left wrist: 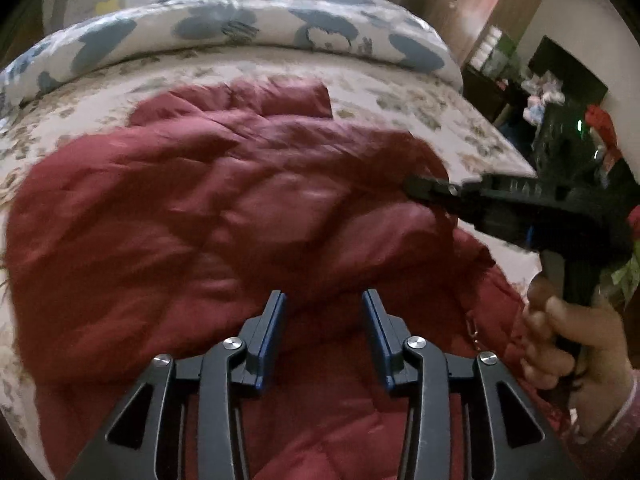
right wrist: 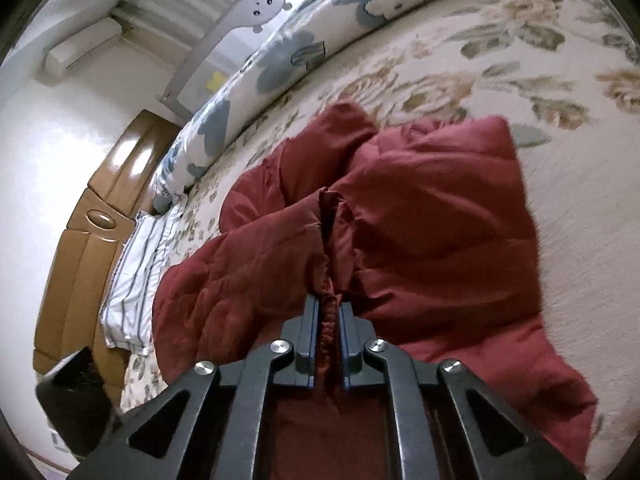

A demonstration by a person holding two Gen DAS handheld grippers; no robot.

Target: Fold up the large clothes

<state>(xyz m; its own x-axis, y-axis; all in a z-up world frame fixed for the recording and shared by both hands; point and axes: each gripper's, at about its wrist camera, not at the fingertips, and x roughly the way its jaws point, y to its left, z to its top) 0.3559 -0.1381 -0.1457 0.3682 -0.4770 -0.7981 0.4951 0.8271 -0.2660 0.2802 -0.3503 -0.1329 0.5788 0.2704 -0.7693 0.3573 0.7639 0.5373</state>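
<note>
A large, dark red quilted puffer coat (left wrist: 224, 200) lies spread and rumpled across the middle of a bed covered by a cream sheet with a faded floral print (right wrist: 560, 216). In the right wrist view, the right gripper (right wrist: 329, 312) has its jaws pinched tight on a bunched hem or cuff edge of the coat, with the red fabric squeezed between the blue pads. In the left wrist view, the left gripper (left wrist: 324, 304) hovers over the near part of the coat with its jaws partly apart and nothing between them; the coat is only below it. A person's hand (left wrist: 576, 344) grips the handle of the right gripper at that view's right edge.

Beyond the coat, a long white bolster with blue-grey flower shapes (left wrist: 256, 28) runs along the far side of the bed, and a striped white pillow (right wrist: 136, 272) sits near a wooden headboard (right wrist: 80, 248).

The step in hand looks like carrying the pinched edge across the body. To do it well, keep the fabric taut and low, and let the free gripper pin or catch the opposite edge so the padded layers do not slide or bunch.
</note>
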